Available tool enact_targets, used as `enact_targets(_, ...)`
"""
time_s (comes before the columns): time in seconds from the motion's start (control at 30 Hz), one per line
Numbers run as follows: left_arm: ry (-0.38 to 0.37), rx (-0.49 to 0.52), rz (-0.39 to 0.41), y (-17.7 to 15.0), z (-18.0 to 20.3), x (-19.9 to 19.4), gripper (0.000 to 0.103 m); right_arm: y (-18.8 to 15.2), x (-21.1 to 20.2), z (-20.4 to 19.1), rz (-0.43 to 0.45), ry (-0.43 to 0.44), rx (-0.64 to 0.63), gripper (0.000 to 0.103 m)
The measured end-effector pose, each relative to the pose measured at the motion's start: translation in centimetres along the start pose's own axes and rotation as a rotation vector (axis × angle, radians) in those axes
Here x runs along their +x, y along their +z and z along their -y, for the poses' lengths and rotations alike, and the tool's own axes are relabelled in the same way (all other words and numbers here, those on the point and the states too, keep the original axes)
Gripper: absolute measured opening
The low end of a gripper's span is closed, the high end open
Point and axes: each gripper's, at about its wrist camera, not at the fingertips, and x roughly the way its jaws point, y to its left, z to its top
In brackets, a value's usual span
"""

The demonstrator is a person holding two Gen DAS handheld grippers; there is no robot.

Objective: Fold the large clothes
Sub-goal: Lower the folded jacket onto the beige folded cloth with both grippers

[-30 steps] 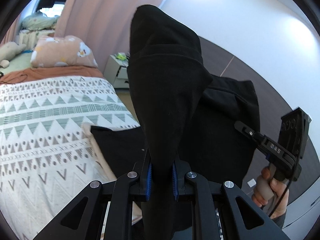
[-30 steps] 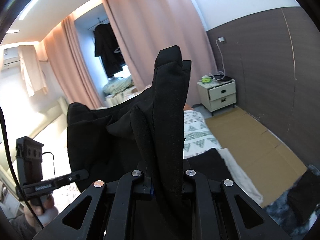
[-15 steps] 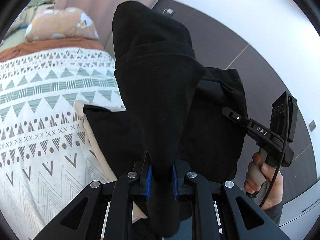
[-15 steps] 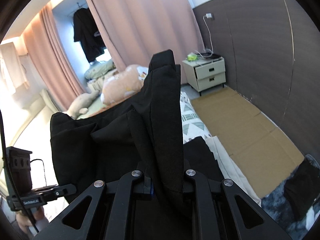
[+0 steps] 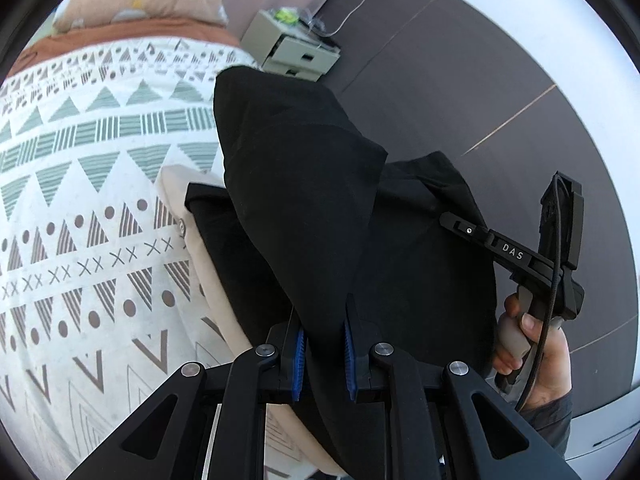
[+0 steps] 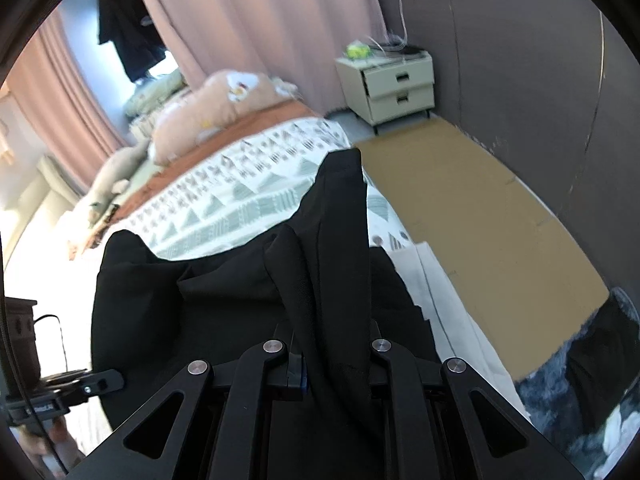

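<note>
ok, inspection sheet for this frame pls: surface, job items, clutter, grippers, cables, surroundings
Surface: bed with patterned cover; a beige sheet lies along its edge.
Job items: black garment, held up at two points, its lower part on the sheet.
Clutter: pillow, plush toy, dark pile on the floor.
Grippers: left gripper and right gripper each shut on a bunch of the garment.
Cables: cord down the right gripper's handle; white wire from a wall socket to the nightstand.
Surroundings: pink curtain, dark wall panel, cardboard on the floor, black shirt hanging.
</note>
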Motion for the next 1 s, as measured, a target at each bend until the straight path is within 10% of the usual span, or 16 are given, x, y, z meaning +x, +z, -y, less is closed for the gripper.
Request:
enact_targets(0.07,0.001,-0.006,-0.014,0.3,-0.7,1.0,0.019,-0.2,1.8,1.0,-0.031,-0.025,0.038,0.016)
enact_targets(0.2,0.017,0.076,-0.031,0.3,-1.1,2.4,0.045,-1.4,3.8,3.5,-0.102,-0.094,0.172,0.058)
enact_targets(0.27,0.024,0.109,-0.029,0.3,-1.5,2.3,0.059,-2.0,2.9,4.3,-0.091,-0.123,0.196,0.058)
enact_targets(0.63,-0.013,0.053,0.024,-0.9,-5.1,-0.3,0.06,-11.3,-10.8,7.3,0.15,-0.224,0.321,0.075)
enact_targets(1.0,-0.068,-0.02,-0.032,-0.7,-5.9,3.1,0.06,-22.4,-10.7,12.4,0.157,-0.054,0.663,0.075)
